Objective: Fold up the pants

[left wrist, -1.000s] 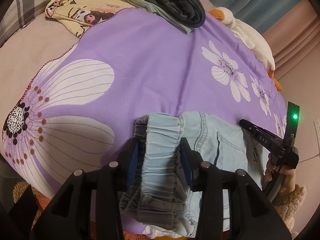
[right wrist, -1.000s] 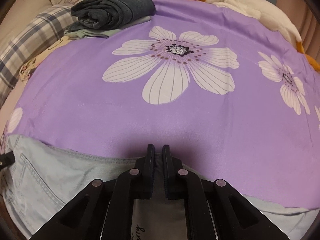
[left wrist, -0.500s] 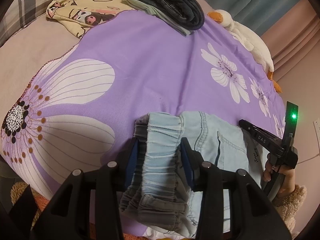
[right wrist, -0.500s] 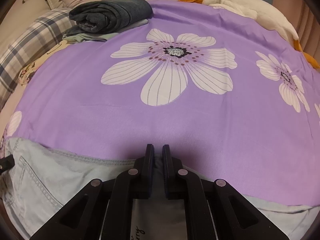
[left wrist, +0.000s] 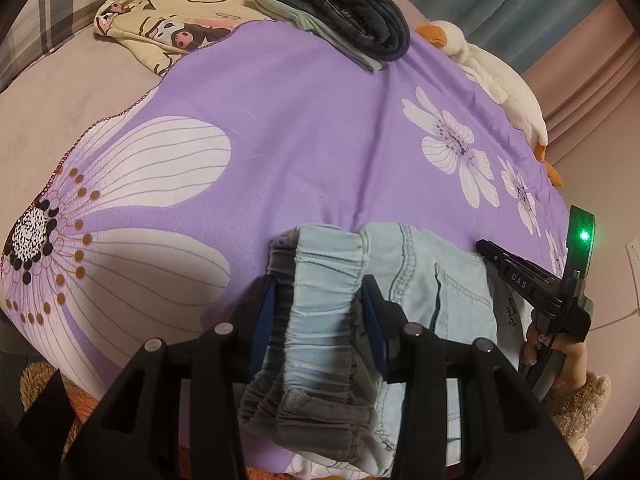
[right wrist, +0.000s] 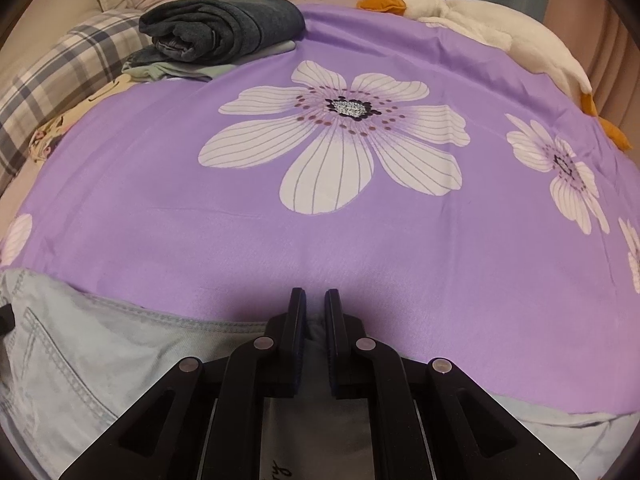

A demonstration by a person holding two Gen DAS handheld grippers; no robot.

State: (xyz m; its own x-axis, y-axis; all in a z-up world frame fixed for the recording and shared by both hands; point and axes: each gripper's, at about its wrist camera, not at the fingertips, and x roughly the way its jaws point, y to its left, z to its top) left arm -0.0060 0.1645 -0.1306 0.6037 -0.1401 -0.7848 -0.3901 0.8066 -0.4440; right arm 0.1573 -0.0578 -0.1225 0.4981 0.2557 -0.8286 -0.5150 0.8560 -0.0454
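Almost nothing is being shifted since the earlier frames: both grippers are being held where they were, with only a slight drift of the bedding seen in each view.

At the left, the left gripper (left wrist: 320, 300) is being kept clenched around the bunched elastic waistband (left wrist: 320, 280) of the light denim pants (left wrist: 440, 292), the gathered cloth being pinched between the blue pads. The pants are being held at the near edge of the purple floral sheet (left wrist: 280, 120), partly hanging off the bed edge. Further right, the right gripper (right wrist: 313, 308) is being kept nearly shut on a thin edge of the same pants, a fold of pale cloth being nipped between its narrow jaws.

The long axis of the garment is being stretched sideways between the two grippers, along the near edge, with the open sheet lying straight ahead of both. The coming move is therefore judged to be a carry forward onto the sheet, with neither hand nearer than the other.
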